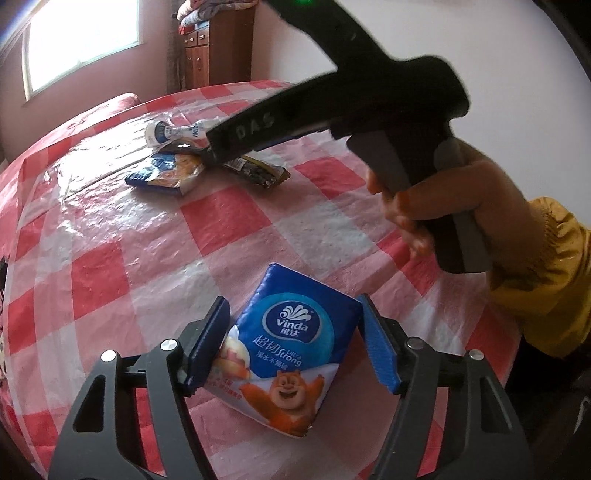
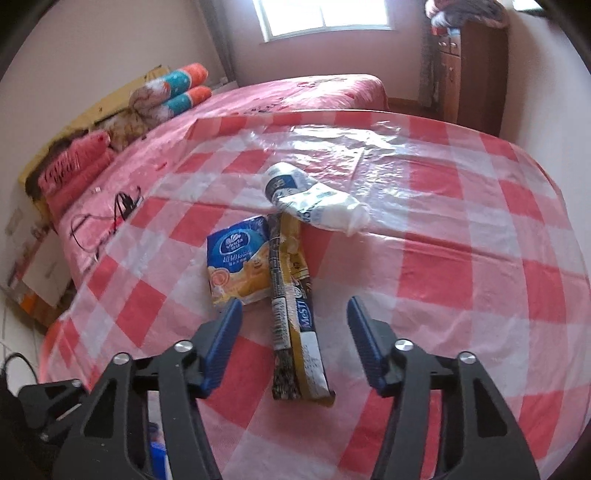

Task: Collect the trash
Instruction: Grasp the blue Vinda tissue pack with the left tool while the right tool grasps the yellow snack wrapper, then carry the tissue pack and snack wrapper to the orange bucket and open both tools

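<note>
Four bits of trash on the checked cloth point(image 2: 461, 258) over the bed.
Two tissue packs point(image 1: 291, 350) point(image 2: 238, 264), one wrapper point(image 2: 295, 332), one crumpled packet point(image 2: 314, 201). Left hand-held gripper point(image 1: 293, 325) angles down, pads touching the first pack; right hand-held gripper point(image 2: 293, 321), half-wide, straddles the wrapper untouched.

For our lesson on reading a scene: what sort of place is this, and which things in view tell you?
Most likely a bedroom at home: a bed with a pink cover, rolled bolster pillows beside it, and a wooden cabinet piled with folded bedding by the window.
</note>
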Demonstrator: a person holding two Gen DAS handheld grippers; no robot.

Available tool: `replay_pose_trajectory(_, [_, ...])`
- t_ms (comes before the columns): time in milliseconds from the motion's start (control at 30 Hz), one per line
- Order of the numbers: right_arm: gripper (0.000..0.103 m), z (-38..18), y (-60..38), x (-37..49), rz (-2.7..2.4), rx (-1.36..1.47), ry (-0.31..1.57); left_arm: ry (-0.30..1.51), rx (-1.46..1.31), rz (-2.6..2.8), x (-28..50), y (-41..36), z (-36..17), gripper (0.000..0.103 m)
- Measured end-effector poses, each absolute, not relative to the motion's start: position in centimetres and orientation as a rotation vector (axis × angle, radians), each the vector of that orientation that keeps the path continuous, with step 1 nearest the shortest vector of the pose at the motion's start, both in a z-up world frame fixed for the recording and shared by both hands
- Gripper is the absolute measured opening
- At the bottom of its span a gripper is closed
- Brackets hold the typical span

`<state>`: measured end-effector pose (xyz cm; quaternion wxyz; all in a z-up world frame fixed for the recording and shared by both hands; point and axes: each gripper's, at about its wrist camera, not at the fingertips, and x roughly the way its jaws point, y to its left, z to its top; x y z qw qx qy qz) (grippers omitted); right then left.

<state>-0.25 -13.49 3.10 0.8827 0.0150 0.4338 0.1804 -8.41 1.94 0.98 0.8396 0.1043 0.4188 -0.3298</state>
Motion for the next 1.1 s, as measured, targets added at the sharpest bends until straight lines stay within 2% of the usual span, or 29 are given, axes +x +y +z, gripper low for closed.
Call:
replay_pose_trajectory(233, [0.043,2.2,-12.7,0.2,0.347,-0.036,0.903,0.891,0.143,-0.663,-8.1,3.9,1.1,0.069])
replay_pose_trajectory(300, [0.033,2.1,-12.6,0.0,0.335,-0.052,0.901,0.892,0.122,-0.648,-7.9,4.5,1.1,0.069])
replay_pose_trajectory(400, [0.026,2.1,-12.5,-0.2,0.338,-0.049,0.905,0.884,0.101,-0.622,-8.1,5.6,1.3,0.069])
replay_pose_trajectory(1100, [0.020,2.3,-10.8,-7.1,0.415,0.010,0.932,0.850,-0.055,-0.426,-8.8,11.7,2.7,0.069])
